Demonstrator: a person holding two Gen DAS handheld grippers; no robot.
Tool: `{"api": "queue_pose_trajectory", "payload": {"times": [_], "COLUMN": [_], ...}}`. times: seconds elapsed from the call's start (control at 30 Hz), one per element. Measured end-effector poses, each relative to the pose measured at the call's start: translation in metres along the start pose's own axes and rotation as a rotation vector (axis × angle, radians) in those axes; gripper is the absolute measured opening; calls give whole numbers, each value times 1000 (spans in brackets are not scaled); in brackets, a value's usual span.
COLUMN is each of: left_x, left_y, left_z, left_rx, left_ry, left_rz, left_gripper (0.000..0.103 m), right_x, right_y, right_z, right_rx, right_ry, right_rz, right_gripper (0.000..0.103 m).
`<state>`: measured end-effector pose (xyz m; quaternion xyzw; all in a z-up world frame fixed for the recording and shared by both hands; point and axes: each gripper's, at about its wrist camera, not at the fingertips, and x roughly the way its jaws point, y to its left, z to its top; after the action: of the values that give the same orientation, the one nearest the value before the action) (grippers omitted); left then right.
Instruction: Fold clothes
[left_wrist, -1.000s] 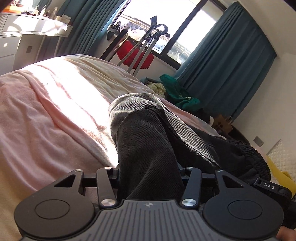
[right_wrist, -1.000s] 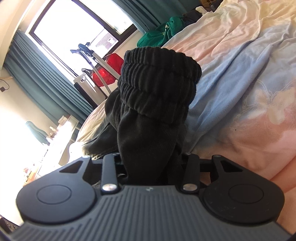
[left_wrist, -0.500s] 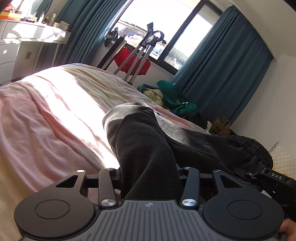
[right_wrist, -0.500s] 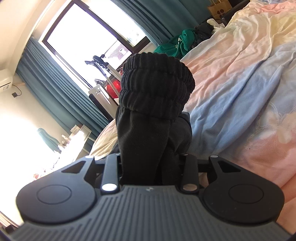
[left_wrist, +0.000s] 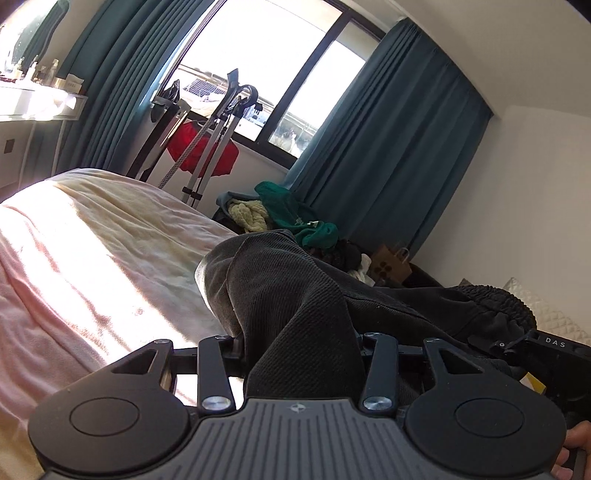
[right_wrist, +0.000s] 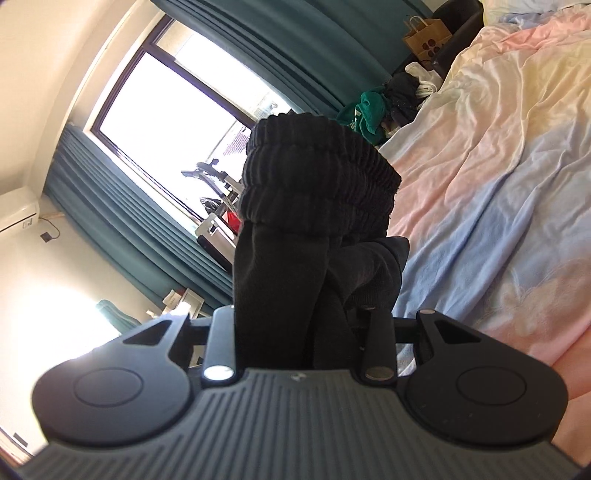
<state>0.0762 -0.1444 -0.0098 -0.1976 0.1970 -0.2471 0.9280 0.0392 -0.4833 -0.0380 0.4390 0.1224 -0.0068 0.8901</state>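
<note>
left tongs (left_wrist: 299, 354) clamped on a bunched fold of the dark trousers (left_wrist: 295, 295), right tongs (right_wrist: 299, 332) clamped on the ribbed waistband end (right_wrist: 314, 184) — cloth filling the gap between the fingers in both views. trousers held up above the pink and blue bed (right_wrist: 498, 184), stretched from one pair of tongs to the other. heap of green clothes (left_wrist: 295, 218) beyond the bed, near the teal curtain (left_wrist: 388, 166).

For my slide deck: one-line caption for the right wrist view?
Right hand-held gripper clamped on dark trousers' elastic waistband, held above a pastel bedspread.
</note>
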Motion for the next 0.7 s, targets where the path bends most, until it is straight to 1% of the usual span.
{"api": "queue_pose_trajectory", "payload": {"times": [0.1, 0.2, 0.27, 0.4, 0.47, 0.53, 0.63, 0.7], "left_x": [28, 70, 102, 185, 225, 265, 315, 348], "left_y": [-44, -91, -123, -180, -204, -221, -225, -228], "left_z": [5, 8, 8, -2, -15, -31, -62, -82], "left_rx": [22, 50, 77, 89, 82, 51, 33, 22], "left_ry": [2, 17, 26, 59, 78, 95, 157, 199], "left_rz": [-35, -78, -108, -165, -190, -216, -228, -235], "left_gripper": [45, 45, 45, 45, 45, 45, 45, 45], "right_x": [-22, -38, -45, -46, -43, -38, -29, -21], "right_y": [-13, -37, -59, -103, -125, -148, -181, -203], "right_z": [29, 64, 90, 143, 168, 187, 204, 206], "right_rx": [46, 82, 108, 159, 158, 150, 132, 130], "right_ry": [-39, -95, -129, -196, -230, -254, -285, -300], "right_rz": [-12, -27, -42, -90, -120, -156, -222, -270], "right_gripper": [37, 37, 37, 37, 37, 37, 37, 37]}}
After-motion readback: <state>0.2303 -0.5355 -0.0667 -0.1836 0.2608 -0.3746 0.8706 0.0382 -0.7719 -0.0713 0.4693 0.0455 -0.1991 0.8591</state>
